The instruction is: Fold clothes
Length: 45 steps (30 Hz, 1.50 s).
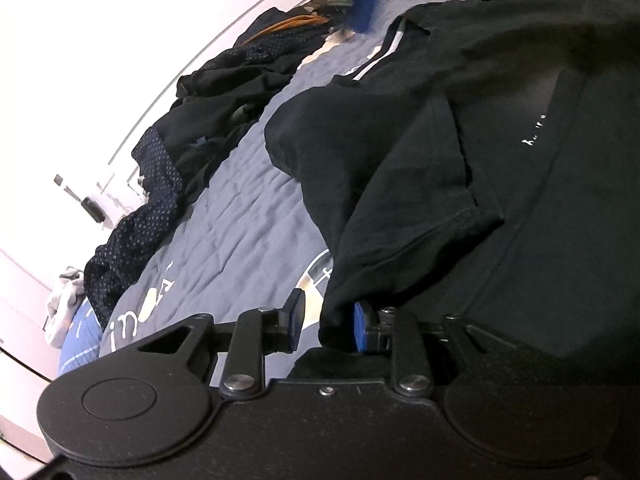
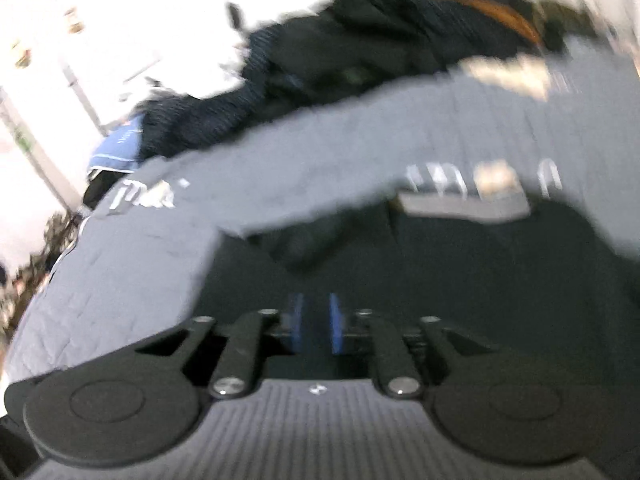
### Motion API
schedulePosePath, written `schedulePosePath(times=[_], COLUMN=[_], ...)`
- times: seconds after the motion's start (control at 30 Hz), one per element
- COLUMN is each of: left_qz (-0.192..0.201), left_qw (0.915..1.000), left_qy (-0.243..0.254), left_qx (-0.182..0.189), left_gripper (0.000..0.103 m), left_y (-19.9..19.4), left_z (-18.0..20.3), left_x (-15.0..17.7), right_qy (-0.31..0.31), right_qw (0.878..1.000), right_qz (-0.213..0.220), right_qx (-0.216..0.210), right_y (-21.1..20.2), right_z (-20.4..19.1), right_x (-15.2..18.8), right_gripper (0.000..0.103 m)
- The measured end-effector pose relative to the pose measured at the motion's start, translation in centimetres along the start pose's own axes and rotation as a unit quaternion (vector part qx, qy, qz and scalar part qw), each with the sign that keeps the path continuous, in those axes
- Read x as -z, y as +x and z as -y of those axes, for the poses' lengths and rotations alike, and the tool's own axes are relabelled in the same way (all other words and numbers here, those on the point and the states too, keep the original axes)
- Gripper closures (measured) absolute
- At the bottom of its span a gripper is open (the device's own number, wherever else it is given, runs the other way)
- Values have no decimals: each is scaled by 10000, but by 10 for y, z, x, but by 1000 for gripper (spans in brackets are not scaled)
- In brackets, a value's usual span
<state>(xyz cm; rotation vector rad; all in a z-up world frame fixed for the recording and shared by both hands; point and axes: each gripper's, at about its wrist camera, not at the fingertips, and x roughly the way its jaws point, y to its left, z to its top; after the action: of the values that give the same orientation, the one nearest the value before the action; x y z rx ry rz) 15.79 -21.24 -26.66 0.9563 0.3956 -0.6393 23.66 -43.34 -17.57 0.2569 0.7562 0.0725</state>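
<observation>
A black T-shirt [image 1: 520,160] with small white lettering lies spread on a grey-blue bedspread [image 1: 240,220]. Its sleeve [image 1: 408,220] is folded over toward me. My left gripper [image 1: 329,322] stands open at the sleeve's lower corner, and the cloth hangs against the right blue pad [image 1: 362,328]. The right wrist view is blurred by motion. In it my right gripper [image 2: 316,322] hovers over the black T-shirt [image 2: 440,264], its blue pads a narrow gap apart, with nothing clearly between them.
A heap of dark clothes [image 1: 224,92] runs along the far edge of the bed, and a dotted navy garment [image 1: 136,232] trails from it. The same heap [image 2: 360,40] shows in the right wrist view. Bare bedspread [image 2: 280,168] lies between the heap and the shirt. A white wall [image 1: 80,60] stands behind.
</observation>
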Motion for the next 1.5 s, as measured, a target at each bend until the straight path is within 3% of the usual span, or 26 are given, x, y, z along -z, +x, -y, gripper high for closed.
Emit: schedulePosePath(times=[0.07, 0.13, 0.37, 0.53, 0.67, 0.77, 0.87, 0.93, 1.07, 1.2, 1.27, 1.4, 1.5], left_qz=[1, -3, -1, 4, -5, 42, 110, 121, 97, 210, 268, 378, 499], left_qw=[10000, 10000, 9999, 9999, 9999, 9998, 9990, 9984, 9992, 9993, 9991, 9989, 9984], left_qy=[-13, -25, -115, -123, -124, -165, -339, -427, -230, -267, -300, -218, -216], left_qx=[7, 13, 41, 47, 63, 87, 256, 362, 302, 158, 163, 150, 150], left_gripper=[77, 77, 76, 76, 76, 76, 88, 90, 89, 67, 66, 66, 66], left_y=[0, 2, 4, 4, 5, 4, 0, -2, 0, -2, -4, -5, -8], left_z=[0, 0, -3, -4, -4, -6, -12, -15, -9, -10, -10, -7, -6], left_x=[1, 1, 1, 2, 3, 6, 8, 9, 9, 6, 4, 2, -3], right_qy=[-548, -1029, -2126, -1944, -1176, -570, 212, 511, 151, -210, -345, -434, -566], right_qw=[9984, 9946, 9743, 9737, 9833, 9903, 9953, 9954, 9969, 9971, 9971, 9982, 9982], right_qz=[96, 36, -705, -1129, -1375, -1265, -950, -816, -770, -724, -668, -396, -211], right_qx=[-35, -81, 234, 369, 181, 98, 22, 5, 26, 47, 65, 90, 24], right_y=[7, 20, 88, 118, 138, 145, 146, 148, 151, 155, 152, 122, 98], right_z=[-25, -47, -92, -93, -83, -73, -59, -53, -61, -70, -71, -66, -64], right_x=[-19, -34, -48, -41, -42, -48, -55, -57, -56, -54, -57, -74, -78], right_gripper=[58, 57, 57, 58, 97, 98, 99, 98, 97, 92, 90, 77, 75])
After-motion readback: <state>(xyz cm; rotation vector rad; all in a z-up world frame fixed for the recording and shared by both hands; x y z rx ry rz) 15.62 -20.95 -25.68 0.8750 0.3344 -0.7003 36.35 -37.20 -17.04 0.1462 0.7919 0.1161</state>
